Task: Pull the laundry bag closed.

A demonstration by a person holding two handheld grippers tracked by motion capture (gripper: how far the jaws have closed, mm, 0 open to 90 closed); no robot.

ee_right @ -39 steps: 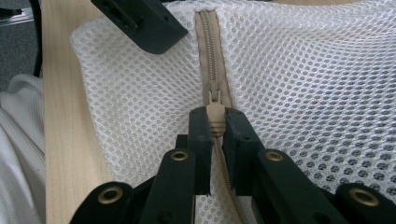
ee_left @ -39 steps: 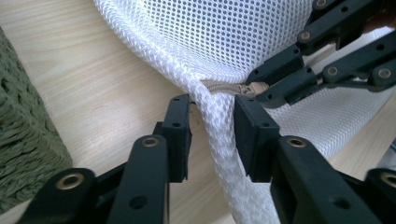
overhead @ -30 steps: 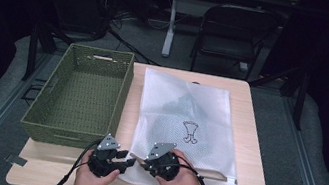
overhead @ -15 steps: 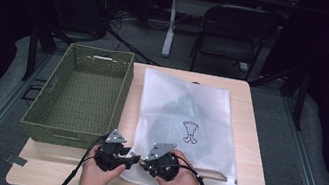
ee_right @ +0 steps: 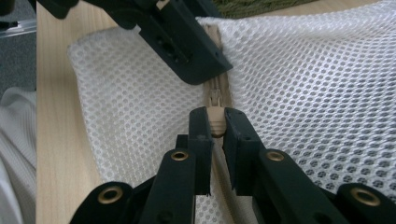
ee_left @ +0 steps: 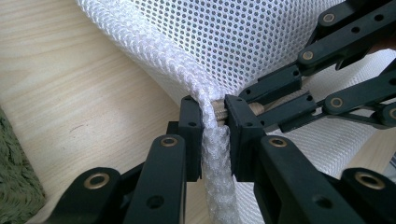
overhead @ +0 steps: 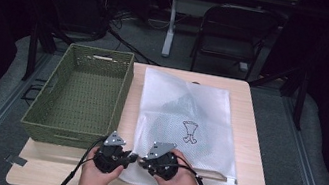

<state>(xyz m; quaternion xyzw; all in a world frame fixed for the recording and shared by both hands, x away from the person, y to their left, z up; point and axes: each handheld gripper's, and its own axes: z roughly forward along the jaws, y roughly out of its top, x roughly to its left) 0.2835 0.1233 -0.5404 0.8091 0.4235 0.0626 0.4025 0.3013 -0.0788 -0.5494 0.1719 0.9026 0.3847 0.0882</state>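
My left gripper [ee_left: 215, 135] has just been closing, and its jaws now pinch the bunched corner of the white mesh bag [overhead: 183, 121]; in the left gripper view the mesh is squeezed into a rope-like fold between the pads, with a bit of beige zipper end peeking out beside it, half covered by the cloth. My right gripper [ee_right: 214, 128] is clamped on the beige zipper pull [ee_right: 215, 122]; the pull sits between the jaws, so I see just its top and the slider [ee_right: 215, 99] ahead of it; the zipper line beyond runs under the tip of my other gripper and is lost there. From the high view the two grippers meet nose to nose at the bag's near left corner, my hands wrapped round them, so the contact itself is too small to make out. The bag lies flat on the wooden table [overhead: 256, 138], just beside the green woven basket [overhead: 81, 96]; a dark shape inside the bag shows dimly through the mesh and I cannot tell what it is; my forearms are cut off by the bottom edge.
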